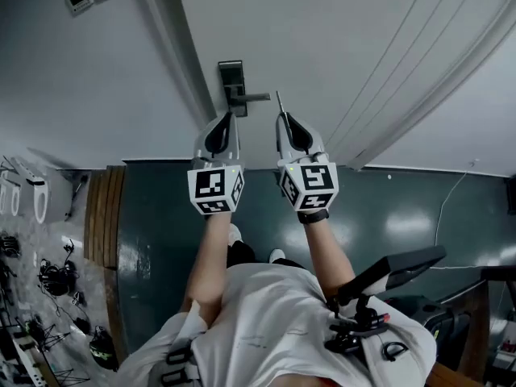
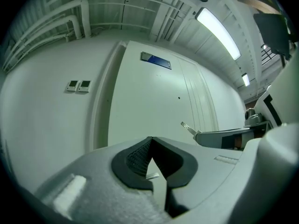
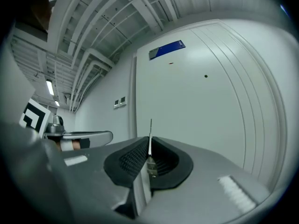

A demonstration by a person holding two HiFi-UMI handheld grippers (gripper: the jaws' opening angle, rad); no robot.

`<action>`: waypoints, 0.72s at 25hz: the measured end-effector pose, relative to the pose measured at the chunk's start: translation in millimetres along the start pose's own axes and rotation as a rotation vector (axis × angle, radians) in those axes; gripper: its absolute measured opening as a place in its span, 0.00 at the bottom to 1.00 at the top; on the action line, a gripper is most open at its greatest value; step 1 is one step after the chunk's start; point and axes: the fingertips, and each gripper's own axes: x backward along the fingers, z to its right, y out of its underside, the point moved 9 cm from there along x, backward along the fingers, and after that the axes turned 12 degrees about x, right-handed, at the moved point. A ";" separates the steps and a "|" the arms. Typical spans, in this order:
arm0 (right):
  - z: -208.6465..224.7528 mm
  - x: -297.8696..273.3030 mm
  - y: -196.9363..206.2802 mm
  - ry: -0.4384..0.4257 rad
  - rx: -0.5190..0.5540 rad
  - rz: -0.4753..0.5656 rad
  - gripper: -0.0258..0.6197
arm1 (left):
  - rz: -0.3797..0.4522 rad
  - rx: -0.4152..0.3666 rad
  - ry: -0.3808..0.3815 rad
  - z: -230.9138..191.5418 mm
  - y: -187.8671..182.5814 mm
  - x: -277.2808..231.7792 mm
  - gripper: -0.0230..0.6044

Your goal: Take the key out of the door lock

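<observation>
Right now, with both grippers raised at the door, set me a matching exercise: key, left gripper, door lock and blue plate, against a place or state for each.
Things:
1. key
2. left gripper
3. door lock
4. blue plate

Place or state:
A. high on the door
B. jaws together, nothing between them
C. clamped in the right gripper
D. black, just ahead of both grippers

Pairs: 1-C, 2-B, 3-D, 4-A

Slim metal key [image 3: 150,127] clamped edge-on in right gripper [image 3: 148,146], clear of dark lever-handled door lock [image 1: 232,83].
</observation>
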 end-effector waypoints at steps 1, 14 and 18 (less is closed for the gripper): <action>-2.6 -0.4 0.7 -0.015 -0.017 0.000 0.09 | 0.002 0.000 -0.023 -0.5 -1.8 3.7 0.04; -27.3 -22.6 -33.1 -0.007 0.020 0.072 0.09 | 0.045 -0.001 0.026 -22.1 -26.6 -1.7 0.04; -42.1 -32.6 -38.5 -0.001 0.038 0.064 0.09 | 0.062 0.015 0.034 -40.5 -36.7 -2.6 0.04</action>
